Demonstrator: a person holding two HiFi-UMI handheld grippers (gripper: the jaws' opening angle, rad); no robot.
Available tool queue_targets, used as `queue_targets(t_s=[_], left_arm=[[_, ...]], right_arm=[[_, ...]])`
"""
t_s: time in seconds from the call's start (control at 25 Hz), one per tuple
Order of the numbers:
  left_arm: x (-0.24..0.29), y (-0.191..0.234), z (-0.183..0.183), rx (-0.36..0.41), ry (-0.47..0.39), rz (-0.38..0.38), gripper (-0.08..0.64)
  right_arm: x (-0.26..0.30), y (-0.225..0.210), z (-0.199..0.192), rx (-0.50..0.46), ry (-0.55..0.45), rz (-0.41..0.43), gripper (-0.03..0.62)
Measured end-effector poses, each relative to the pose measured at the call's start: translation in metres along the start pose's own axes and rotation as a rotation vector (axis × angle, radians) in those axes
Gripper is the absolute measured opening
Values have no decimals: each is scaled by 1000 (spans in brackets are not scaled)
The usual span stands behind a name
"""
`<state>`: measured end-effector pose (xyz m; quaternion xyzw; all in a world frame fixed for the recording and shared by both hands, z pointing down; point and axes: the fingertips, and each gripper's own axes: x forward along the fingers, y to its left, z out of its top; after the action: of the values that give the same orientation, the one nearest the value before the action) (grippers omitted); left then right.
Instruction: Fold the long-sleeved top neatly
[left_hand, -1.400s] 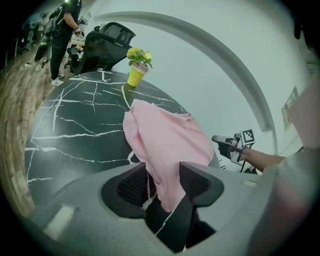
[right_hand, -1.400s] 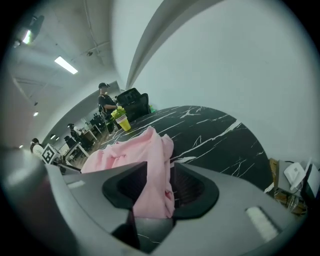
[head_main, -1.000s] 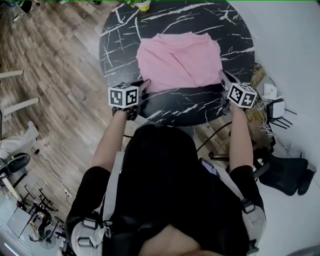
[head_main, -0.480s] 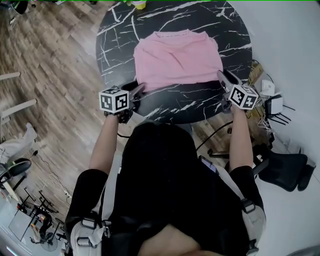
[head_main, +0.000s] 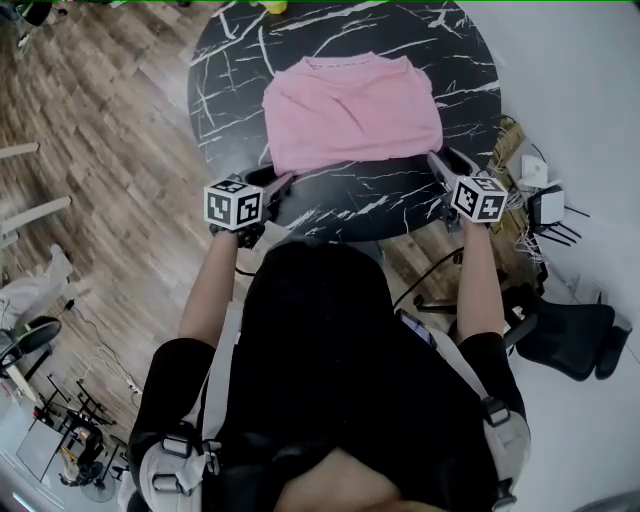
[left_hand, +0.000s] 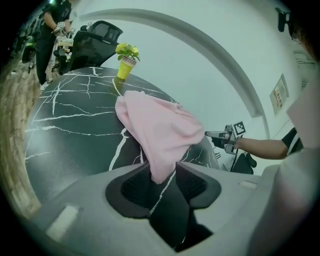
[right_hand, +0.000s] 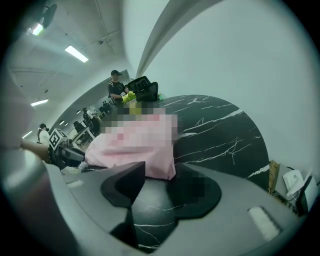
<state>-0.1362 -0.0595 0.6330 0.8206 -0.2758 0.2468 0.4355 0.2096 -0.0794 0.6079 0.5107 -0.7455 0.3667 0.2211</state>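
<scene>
Centrally, long-sleeved top (head_main: 352, 108): pink, lying flat on the round black marbled table (head_main: 230, 90), folded to a rough rectangle with no sleeve showing; neckline on the far edge, hem edge nearest the person. Long axis: left to right across the person, so the near edge runs from one gripper to the other. Left gripper (left_hand: 162, 172): at the near-left corner; jaws have just been opening and stand apart, the corner tip of the cloth hanging loose between them, not pinched. Right gripper (right_hand: 165, 175): at the near-right corner; jaws likewise just been opening, apart, the cloth corner lying at their mouth, not clamped. Bearing: the top lies straight ahead of both grippers, further onto the table; neither hand is the nearer, each being at its own corner. Judgement: any further fold would either carry the near edge toward the neckline or turn one short end across the long axis, and both corners would need grasping anew first. Containers: one yellow pot (left_hand: 124, 68) at the far rim of the table, well apart from the top, holding yellow flowers (left_hand: 127, 50); no other container made out.
</scene>
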Motion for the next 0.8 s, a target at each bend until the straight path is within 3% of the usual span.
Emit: queue_targets(t_s=[0.24, 0.32, 0.4, 0.8], left_arm=[[7, 1, -14, 105, 64, 67, 143], [9, 3, -17, 150, 85, 94, 96], [9, 3, -18, 184, 98, 101, 58], [-10, 5, -32, 161, 115, 82, 41]], right_arm=[[15, 2, -10, -53, 31, -16, 183], [16, 0, -11, -71, 22, -45, 80], [14, 3, -12, -86, 10, -44, 40], [-3, 11, -40, -93, 96, 24, 29]])
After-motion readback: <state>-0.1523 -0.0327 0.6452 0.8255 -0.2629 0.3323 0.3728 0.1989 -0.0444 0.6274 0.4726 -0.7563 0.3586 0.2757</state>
